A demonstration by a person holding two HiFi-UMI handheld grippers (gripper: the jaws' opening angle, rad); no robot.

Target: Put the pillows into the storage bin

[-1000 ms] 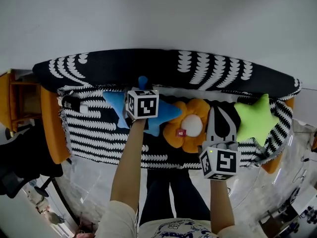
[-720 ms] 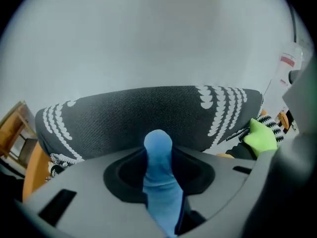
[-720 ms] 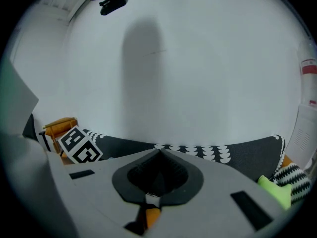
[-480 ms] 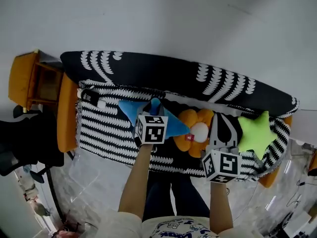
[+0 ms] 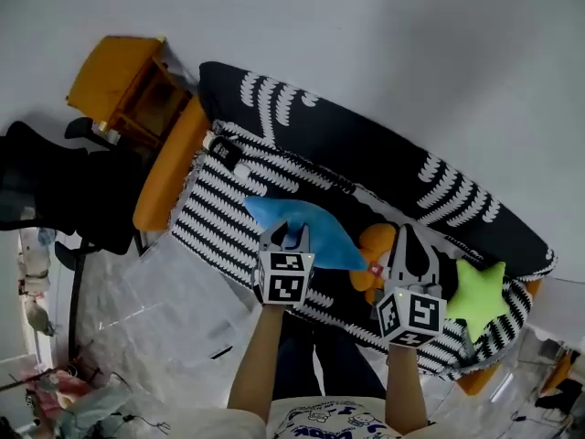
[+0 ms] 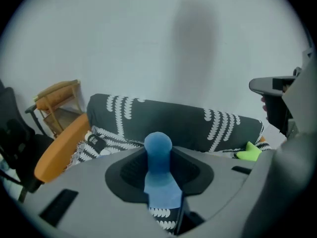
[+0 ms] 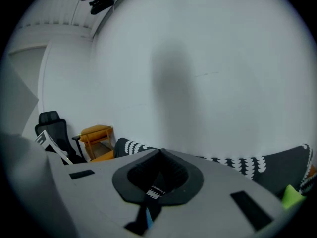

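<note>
Pillows hang from both tools over the sofa: my left tool, jaws just closing tighter, pinches the blue star pillow; my right tool clamps a black-and-white pillow.

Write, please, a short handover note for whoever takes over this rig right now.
Left tongs: shut on one point of the blue star pillow, held over the sofa; the jaws have just been closing further on it.
Right tongs: shut on the black-and-white pillow.
On the sofa: orange flower pillow, green star pillow.
Done: two pillows gripped; none binned.
Left: bin both, probably in the clear container on the floor, then fetch the other two.
</note>
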